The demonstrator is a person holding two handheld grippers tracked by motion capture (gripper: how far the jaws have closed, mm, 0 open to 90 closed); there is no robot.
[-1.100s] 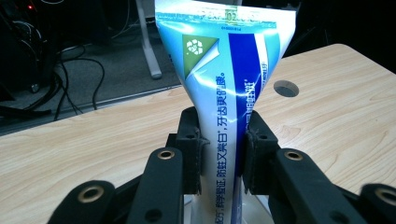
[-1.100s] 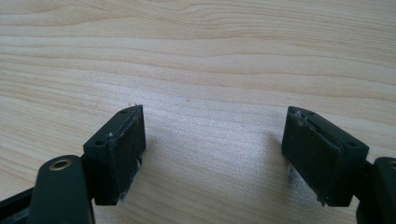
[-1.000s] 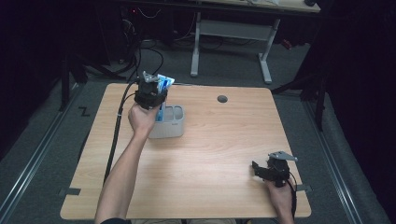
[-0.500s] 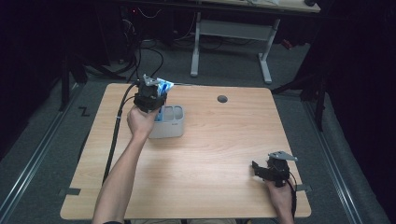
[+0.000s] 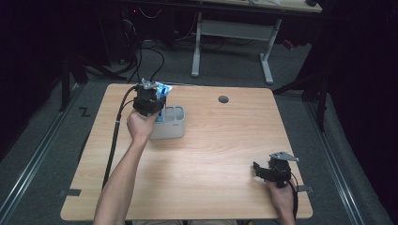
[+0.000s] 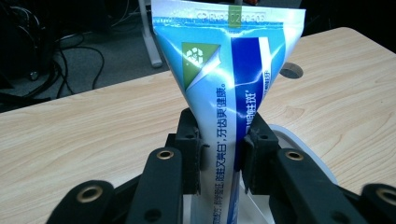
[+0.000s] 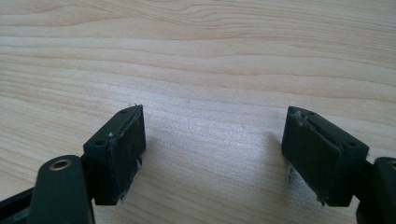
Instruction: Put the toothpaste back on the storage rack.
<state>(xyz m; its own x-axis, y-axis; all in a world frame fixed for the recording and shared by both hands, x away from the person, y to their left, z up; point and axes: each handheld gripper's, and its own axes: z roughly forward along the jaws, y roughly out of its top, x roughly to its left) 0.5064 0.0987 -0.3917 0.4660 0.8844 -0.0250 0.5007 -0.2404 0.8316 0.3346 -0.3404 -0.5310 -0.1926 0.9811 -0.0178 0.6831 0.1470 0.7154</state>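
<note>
Blue and white, the toothpaste tube (image 6: 224, 84) stands upright between the jaws of the left gripper (image 6: 219, 154), which are clamped on its lower part; its flat crimped end (with a green recycling patch on one corner) rises well above the jaw tips. In the high view the left gripper (image 5: 149, 99) holds the tube (image 5: 163, 88) over the far left part of the wooden table (image 5: 220, 140), directly above a grey holder (image 5: 171, 124) with compartments. Below the jaws in the left gripper view, the holder's pale rim (image 6: 299, 144) shows just behind the tube.

Near the table's near right corner, the right gripper (image 5: 274, 169) rests low. Its jaws (image 7: 212, 154) stand wide apart with nothing but bare wood grain between them.
</note>
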